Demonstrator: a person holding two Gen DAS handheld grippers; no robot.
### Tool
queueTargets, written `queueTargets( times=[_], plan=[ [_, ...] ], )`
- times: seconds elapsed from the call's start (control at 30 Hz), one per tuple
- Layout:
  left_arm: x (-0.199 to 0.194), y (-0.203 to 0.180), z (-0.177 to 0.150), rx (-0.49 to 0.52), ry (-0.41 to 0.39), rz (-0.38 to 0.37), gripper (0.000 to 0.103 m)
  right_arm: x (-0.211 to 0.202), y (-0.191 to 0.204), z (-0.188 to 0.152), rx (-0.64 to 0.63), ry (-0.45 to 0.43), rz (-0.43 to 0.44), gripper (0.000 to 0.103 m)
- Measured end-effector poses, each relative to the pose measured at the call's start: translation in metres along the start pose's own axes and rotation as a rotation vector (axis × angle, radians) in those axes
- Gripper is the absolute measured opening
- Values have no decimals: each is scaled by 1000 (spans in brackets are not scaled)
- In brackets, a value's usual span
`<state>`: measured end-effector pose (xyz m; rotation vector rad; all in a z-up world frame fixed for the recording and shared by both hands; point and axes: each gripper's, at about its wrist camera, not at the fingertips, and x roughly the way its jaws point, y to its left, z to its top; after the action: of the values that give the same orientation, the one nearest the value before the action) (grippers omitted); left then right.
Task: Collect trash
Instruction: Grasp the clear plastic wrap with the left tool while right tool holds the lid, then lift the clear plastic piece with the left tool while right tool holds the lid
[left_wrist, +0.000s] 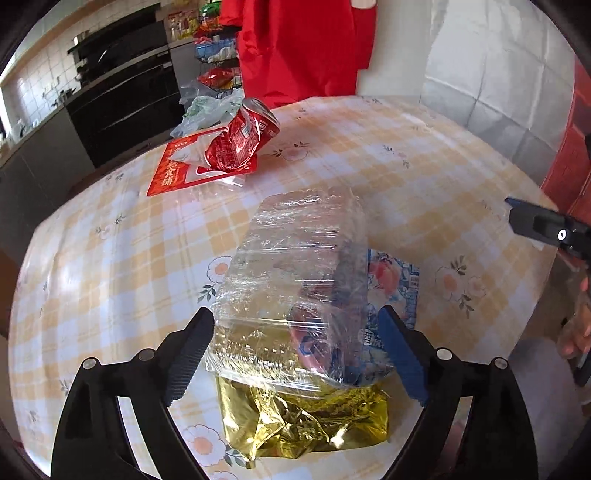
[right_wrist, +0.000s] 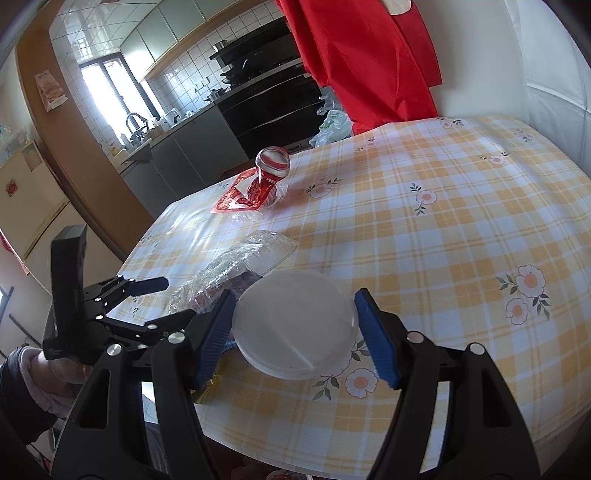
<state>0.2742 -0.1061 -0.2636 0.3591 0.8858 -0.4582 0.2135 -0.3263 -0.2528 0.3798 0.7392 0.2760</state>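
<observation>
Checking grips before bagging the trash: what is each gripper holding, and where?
Right gripper clamps the round white plastic lid by opposite rim edges. Left gripper holds nothing; its open jaws straddle the clear plastic box.

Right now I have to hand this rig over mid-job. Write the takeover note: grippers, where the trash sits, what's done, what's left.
Left gripper: open, straddling the clear plastic box, pads not visibly pressing.
Right gripper: a white round lid sits between its pads; contact unclear.
Under the box: gold foil bag and a blue printed wrapper.
Far side of the table: crushed red can lying on a red packet.
Done: nothing visibly collected.
Left: all of it; no bin in view.
</observation>
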Motion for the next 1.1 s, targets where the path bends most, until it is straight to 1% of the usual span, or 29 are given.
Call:
queueTargets(
  times=[0.07, 0.17, 0.23, 0.33, 0.47, 0.57, 0.67, 0.7, 0.73, 0.8, 0.83, 0.87, 0.93, 0.97, 1.1],
  plan=[
    [9, -7, 5, 55, 28, 28, 88, 0, -1, 0, 2, 0, -1, 67],
    [22, -11, 8, 90, 75, 26, 88, 0, -3, 1, 6, 2, -2, 67],
    [26, -13, 9, 106, 84, 21, 88, -1, -5, 0, 8, 3, -2, 67],
    [30, -11, 13, 89, 93, 11, 88, -1, -7, 0, 10, 5, -3, 67],
    [34, -2, 14, 36, 109, -16, 87, -1, -8, 0, 11, 6, 0, 67],
    [35, 6, 15, 0, 115, -19, 84, 0, -9, 0, 11, 5, 2, 67],
    [33, 10, 15, -12, 118, -22, 78, 0, -9, 0, 11, 5, 4, 67],
    [32, 9, 15, -6, 115, -27, 72, 0, -9, 0, 12, 5, 4, 67],
    [30, 8, 15, 4, 112, -24, 68, 0, -8, 0, 11, 5, 5, 67],
    [26, 8, 16, 13, 101, -27, 64, 1, -7, -1, 10, 5, 7, 67],
    [23, 9, 17, 5, 92, -35, 59, 1, -6, -1, 9, 5, 8, 67],
    [19, 12, 18, -4, 81, -43, 58, 0, -6, -1, 8, 4, 9, 67],
    [12, 17, 21, -27, 61, -59, 51, -1, -5, 0, 6, 3, 9, 67],
    [8, 20, 22, -39, 50, -63, 50, -2, -4, 0, 5, 2, 10, 67],
    [-8, 44, 24, -135, 2, -75, 39, -4, -4, 1, 4, -4, 11, 67]
  ],
)
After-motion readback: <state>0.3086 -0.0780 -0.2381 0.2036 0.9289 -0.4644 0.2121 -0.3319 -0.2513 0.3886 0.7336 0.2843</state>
